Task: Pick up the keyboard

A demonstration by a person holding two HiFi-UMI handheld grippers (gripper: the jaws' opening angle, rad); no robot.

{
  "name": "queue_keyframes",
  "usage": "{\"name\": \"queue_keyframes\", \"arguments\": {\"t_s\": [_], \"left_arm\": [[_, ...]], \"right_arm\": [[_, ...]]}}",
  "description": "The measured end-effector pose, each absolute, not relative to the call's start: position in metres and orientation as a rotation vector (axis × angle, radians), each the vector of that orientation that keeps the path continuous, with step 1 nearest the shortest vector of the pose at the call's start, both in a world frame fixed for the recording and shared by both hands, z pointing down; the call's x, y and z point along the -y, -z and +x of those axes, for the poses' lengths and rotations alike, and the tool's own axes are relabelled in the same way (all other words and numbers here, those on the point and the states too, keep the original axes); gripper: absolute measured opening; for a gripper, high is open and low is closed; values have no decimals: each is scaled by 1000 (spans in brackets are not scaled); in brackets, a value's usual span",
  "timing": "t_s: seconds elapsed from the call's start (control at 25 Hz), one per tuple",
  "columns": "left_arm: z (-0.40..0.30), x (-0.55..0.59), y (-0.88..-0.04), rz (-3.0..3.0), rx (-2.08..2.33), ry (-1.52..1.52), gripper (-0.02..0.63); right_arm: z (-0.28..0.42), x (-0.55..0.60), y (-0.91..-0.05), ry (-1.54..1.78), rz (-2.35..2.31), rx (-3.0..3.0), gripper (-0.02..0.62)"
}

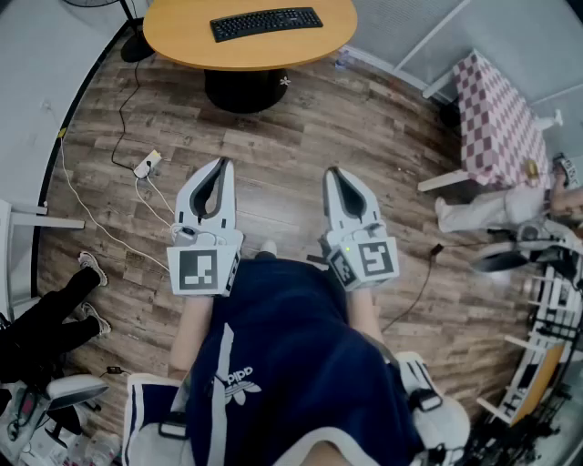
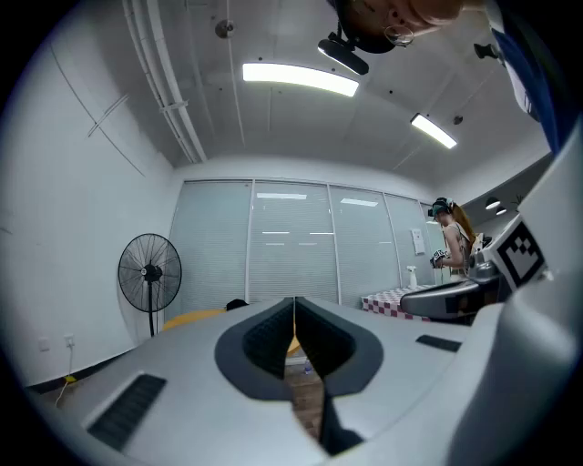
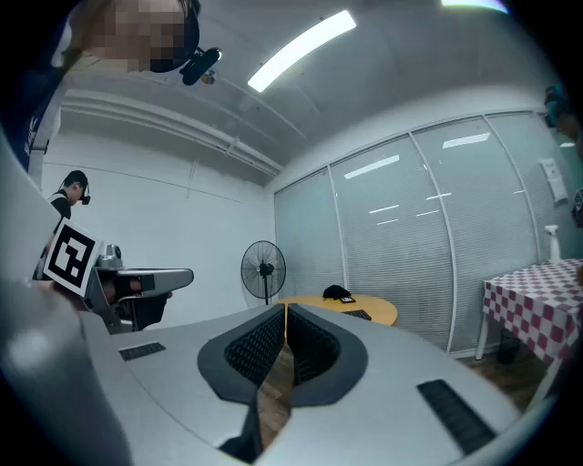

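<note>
The white left gripper (image 1: 221, 166) and white right gripper (image 1: 333, 173) are held level, side by side, each with its jaws pressed together and nothing between them. Brown wood-plank floor (image 1: 301, 127) lies ahead of both. Beyond it, the flat black rectangular keyboard (image 1: 266, 23) lies on the round tan wooden surface (image 1: 182, 45), well apart from either gripper.

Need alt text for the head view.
Looking down, a person holds the left claw and right claw side by side, both shut and empty, above a wood floor. Farther ahead, a black keyboard lies untouched on a round table.
</note>
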State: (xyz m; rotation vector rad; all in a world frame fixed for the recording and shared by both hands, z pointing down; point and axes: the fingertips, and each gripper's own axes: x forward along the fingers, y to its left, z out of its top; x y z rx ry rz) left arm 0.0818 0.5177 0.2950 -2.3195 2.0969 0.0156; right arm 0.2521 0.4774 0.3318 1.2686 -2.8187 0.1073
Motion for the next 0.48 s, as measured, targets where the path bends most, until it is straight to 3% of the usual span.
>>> {"name": "queue_keyframes", "arguments": {"t_s": [0.48], "left_arm": [[80, -506, -294, -2319, -2091, -21, 8]], "right_arm": [[249, -466, -329, -77, 1256, 2814, 12]]}}
